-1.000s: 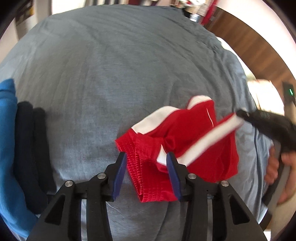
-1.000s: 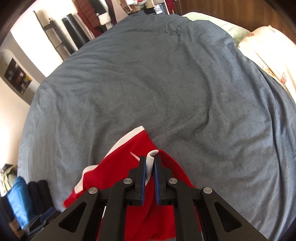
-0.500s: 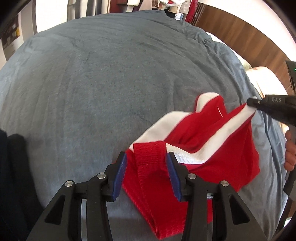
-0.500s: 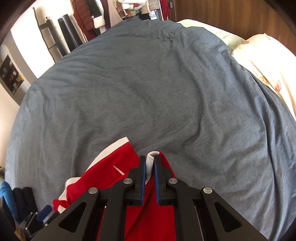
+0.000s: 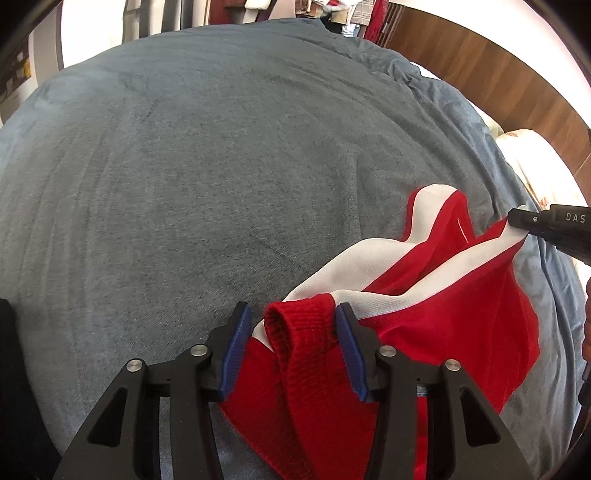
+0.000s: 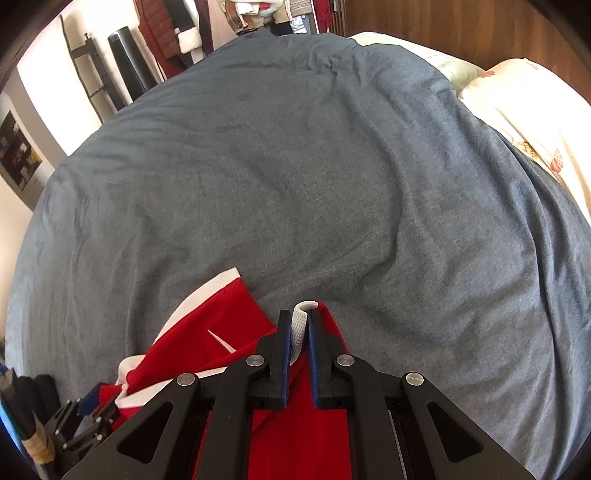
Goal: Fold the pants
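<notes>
Left gripper: we see its jaws spread wide with the ribbed red waistband of the shorts bunched between the blue pads; the right pad touches the cloth, the left pad stands just off it, so no real clamp. Right gripper: jaws almost closed, pinching the white side stripe at a leg hem, the stripe end poking out past the tips. From the left wrist view we also see the right gripper at the far right edge, tip on that white stripe, cloth stretched between the two grippers and sagging in the middle. In the right wrist view the left gripper shows low at the left, next to the red cloth. The shorts hang partly lifted over the near part of the bed, which is covered in a gray blanket. Further right, a floral pillow lies against a wooden headboard. Beyond the foot of the bed, clothes hang by the wall.
</notes>
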{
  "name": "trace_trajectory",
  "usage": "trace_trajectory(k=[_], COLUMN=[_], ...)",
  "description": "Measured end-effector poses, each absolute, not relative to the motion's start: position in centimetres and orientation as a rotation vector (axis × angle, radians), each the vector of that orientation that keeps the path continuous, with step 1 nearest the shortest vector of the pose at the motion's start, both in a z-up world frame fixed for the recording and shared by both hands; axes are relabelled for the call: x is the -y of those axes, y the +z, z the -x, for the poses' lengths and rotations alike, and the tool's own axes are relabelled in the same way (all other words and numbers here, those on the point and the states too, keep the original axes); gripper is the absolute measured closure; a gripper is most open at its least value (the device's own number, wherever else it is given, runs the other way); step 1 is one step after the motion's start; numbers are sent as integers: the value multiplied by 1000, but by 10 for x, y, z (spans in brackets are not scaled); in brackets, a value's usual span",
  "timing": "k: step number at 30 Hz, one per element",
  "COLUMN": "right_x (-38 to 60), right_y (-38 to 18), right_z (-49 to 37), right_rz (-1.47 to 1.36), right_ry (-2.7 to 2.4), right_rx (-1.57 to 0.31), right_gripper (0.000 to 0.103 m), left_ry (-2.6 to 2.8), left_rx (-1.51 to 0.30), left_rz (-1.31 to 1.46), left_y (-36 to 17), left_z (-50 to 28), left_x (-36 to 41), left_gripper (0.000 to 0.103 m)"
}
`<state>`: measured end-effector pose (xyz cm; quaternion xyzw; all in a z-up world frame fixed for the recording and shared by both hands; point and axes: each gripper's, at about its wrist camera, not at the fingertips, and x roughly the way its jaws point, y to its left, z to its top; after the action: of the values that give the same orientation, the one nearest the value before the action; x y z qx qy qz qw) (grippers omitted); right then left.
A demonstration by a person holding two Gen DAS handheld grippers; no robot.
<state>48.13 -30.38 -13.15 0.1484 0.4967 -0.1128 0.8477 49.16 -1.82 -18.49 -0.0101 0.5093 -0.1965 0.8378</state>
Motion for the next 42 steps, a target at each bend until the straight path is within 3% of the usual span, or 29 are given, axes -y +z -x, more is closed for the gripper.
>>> trace_trajectory(k=[9,12,20,28,29,30,31,33,35,42], right_x=[306,309,299,275,273,271,270,269,270,276], right_y=[-134,-128,-99,-110,-113,-117,-119,-120,-116,-94], right_z=[-474,-470,-469,-519,-524,-528,-530,-528,-522,-468], right_rz=[-331,-350,-377,-337,-331,-330,-324,-296,-277,-247], right_ry=[-240,-241,-194,-114,-111,-101,-97,-127,-150,-154], right_rx=[-1048,-1038,-987,-970,-973,-976,-981,-977,-954,-935], right_gripper=[94,94,94,93,93,86,68,55,54,54], left_ry=[-386,-359,-210,-181,-176,-174,-167,-158,-132,-196], left_rx=[-1016,-995,-929,-978,-975,-978,-984,-983,-967,-956], left_rz=[-12,39,148,161,156,150,149,158,154,125], left_y=[-168,-147,-99,-130,-133,-136,-137,-137,-130,-99], left_z=[-479,-465,-438,-454,-455,-455,-457,-457,-452,-407], left_x=[18,8,-22,-28,-28,-27,-25,-26,-28,-21], left_gripper=[79,92,93,92,90,89,84,73,55,49])
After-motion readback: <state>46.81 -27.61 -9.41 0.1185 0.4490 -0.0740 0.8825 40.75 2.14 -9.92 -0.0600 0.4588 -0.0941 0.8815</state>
